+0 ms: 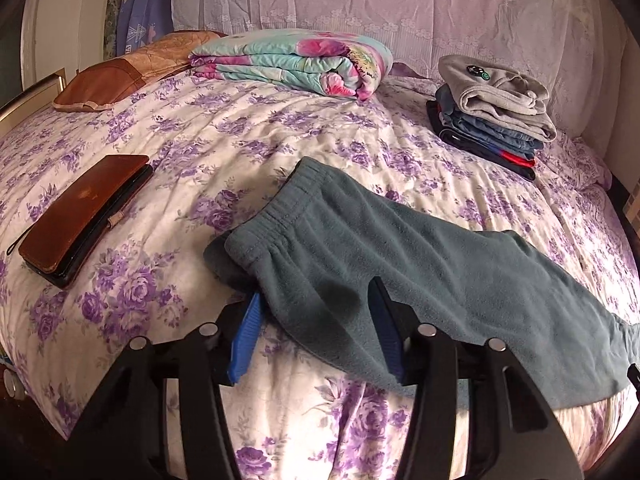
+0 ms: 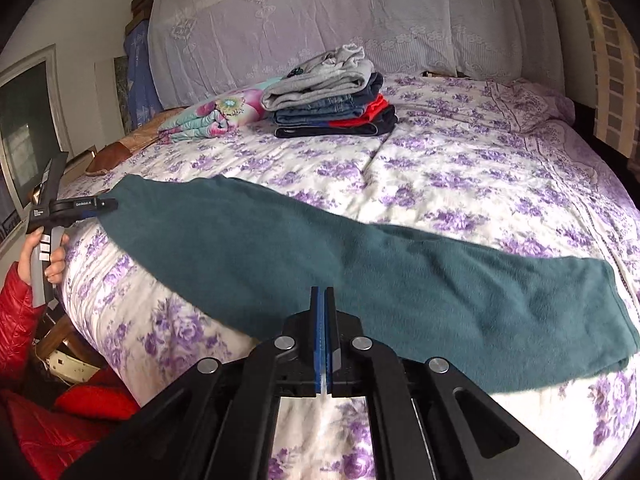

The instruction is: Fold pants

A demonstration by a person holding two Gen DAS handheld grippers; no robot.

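Teal fleece pants lie lengthwise across the flowered bed, with the elastic waistband at the left. My left gripper stands open at the waist end. Its blue pads are well apart, and the near edge of the cloth drapes loosely between them without being pinched. The right wrist view shows this gripper in a hand at the pants' left end. My right gripper is shut at the near edge of the leg. The cloth edge runs taut and slightly raised toward it.
A stack of folded clothes sits at the back right of the bed, with a folded floral quilt behind the middle. A brown wallet on a phone lies at the left. A red sleeve is at the bed's near left side.
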